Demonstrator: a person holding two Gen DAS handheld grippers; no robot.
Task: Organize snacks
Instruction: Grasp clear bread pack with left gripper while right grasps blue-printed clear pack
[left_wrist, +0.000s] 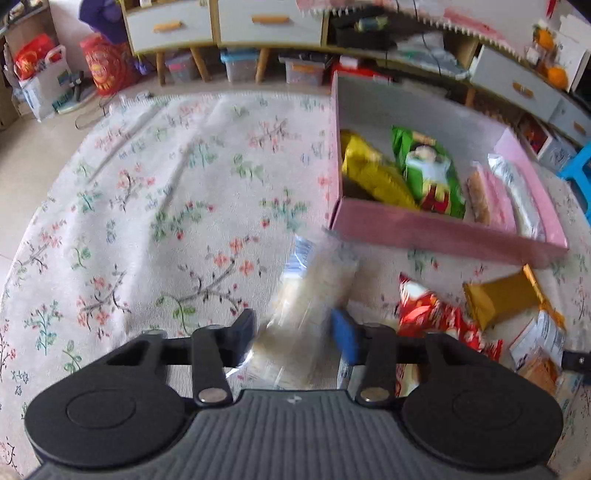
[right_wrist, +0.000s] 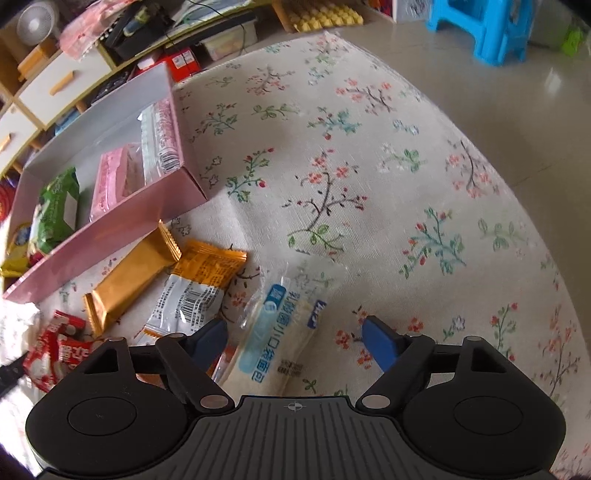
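Observation:
On the floral tablecloth (left_wrist: 147, 206) stands a pink box (left_wrist: 424, 232) holding a yellow packet (left_wrist: 373, 177), a green packet (left_wrist: 432, 173), a pink packet (left_wrist: 495, 199) and a clear white one (left_wrist: 524, 199). My left gripper (left_wrist: 295, 332) is shut on a blurred clear packet of pale bread (left_wrist: 314, 280), just in front of the box. My right gripper (right_wrist: 295, 341) is open, pointing steeply down. A white-and-blue bread packet (right_wrist: 280, 332) lies between its fingers, with a gap on its right side. A red packet (right_wrist: 55, 343), a gold packet (right_wrist: 129, 277) and an orange-white packet (right_wrist: 199, 291) lie loose beside the pink box (right_wrist: 122, 229).
A low cabinet with white drawers (left_wrist: 236, 22) runs along the far side, with storage bins (left_wrist: 240, 66) beneath it. A blue stool (right_wrist: 484, 26) stands on the floor past the table's far right edge. Red bags (left_wrist: 103, 62) sit at the far left.

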